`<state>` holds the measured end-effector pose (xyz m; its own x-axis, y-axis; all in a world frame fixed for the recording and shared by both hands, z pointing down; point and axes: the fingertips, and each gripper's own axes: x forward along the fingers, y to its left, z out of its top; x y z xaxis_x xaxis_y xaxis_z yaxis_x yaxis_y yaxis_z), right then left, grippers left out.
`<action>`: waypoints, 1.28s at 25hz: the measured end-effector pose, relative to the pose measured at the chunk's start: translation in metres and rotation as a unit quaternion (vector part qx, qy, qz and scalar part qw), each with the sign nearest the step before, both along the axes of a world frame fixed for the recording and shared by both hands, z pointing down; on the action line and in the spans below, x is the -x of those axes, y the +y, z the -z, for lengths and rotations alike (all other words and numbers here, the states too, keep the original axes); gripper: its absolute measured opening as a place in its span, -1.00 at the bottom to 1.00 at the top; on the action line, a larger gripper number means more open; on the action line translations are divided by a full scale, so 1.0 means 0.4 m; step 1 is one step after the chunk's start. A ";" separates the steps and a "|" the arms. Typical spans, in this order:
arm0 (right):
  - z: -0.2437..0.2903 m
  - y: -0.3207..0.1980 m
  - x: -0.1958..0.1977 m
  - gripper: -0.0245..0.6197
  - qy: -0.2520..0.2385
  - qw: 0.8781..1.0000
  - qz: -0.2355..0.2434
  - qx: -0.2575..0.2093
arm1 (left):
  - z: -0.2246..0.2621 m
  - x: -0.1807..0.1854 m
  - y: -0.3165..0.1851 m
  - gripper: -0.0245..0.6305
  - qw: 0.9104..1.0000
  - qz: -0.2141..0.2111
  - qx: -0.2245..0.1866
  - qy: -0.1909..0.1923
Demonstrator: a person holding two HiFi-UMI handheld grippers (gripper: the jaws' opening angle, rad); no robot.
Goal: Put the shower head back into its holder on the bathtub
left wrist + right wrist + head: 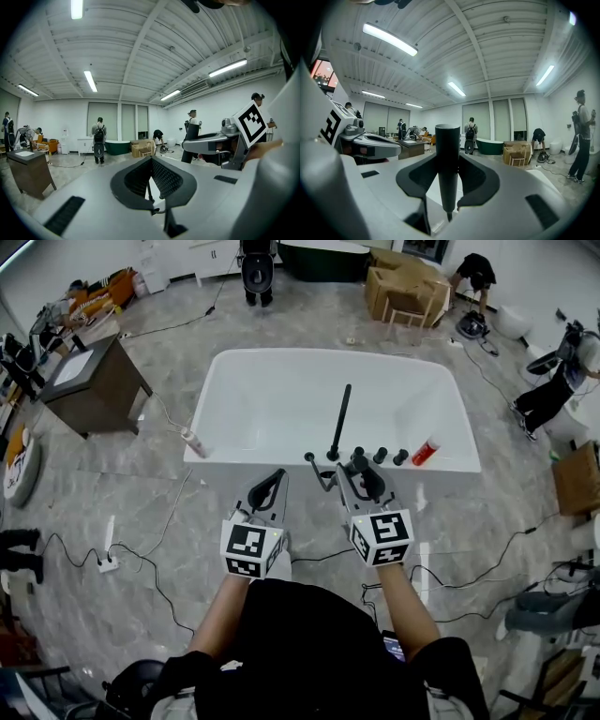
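Note:
The white bathtub point(281, 390) lies in front of me, with a black spout point(341, 418) and black knobs point(380, 455) along its near rim. At the left end of that row is a small black fitting on a bent stem point(312, 463); I cannot tell what it is. My right gripper point(361, 472) is just short of the rim by the knobs, shut on the black shower head point(447, 159). The shower head stands upright between the pads. My left gripper point(274, 478) hovers beside it to the left, tips together, holding nothing.
A red-and-white bottle point(425, 452) lies on the rim right of the knobs, and a white bottle point(194, 442) on the tub's near left corner. Cables point(141, 559) trail over the marble floor. A dark cabinet point(89, 381) stands left, cardboard boxes point(403, 287) and people beyond.

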<state>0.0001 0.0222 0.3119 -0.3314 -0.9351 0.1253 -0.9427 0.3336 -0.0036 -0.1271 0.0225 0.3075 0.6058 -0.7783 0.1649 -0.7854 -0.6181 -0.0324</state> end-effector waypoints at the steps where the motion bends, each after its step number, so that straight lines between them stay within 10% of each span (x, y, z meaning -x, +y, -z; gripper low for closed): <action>1: -0.001 -0.022 0.004 -0.49 0.000 1.000 -0.001 -0.001 | -0.001 0.003 -0.024 -0.88 1.000 -0.002 0.000 0.000; 32: 0.026 -0.619 0.139 -0.49 0.016 0.999 -0.043 0.017 | 0.032 0.156 -0.659 -0.88 0.999 -0.035 0.004 0.010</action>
<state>-0.0553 -0.2256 0.3015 -0.2459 -0.9549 0.1666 -0.9675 0.2522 0.0178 -0.1896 -0.2411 0.2946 0.6615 -0.7331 0.1583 -0.7411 -0.6713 -0.0121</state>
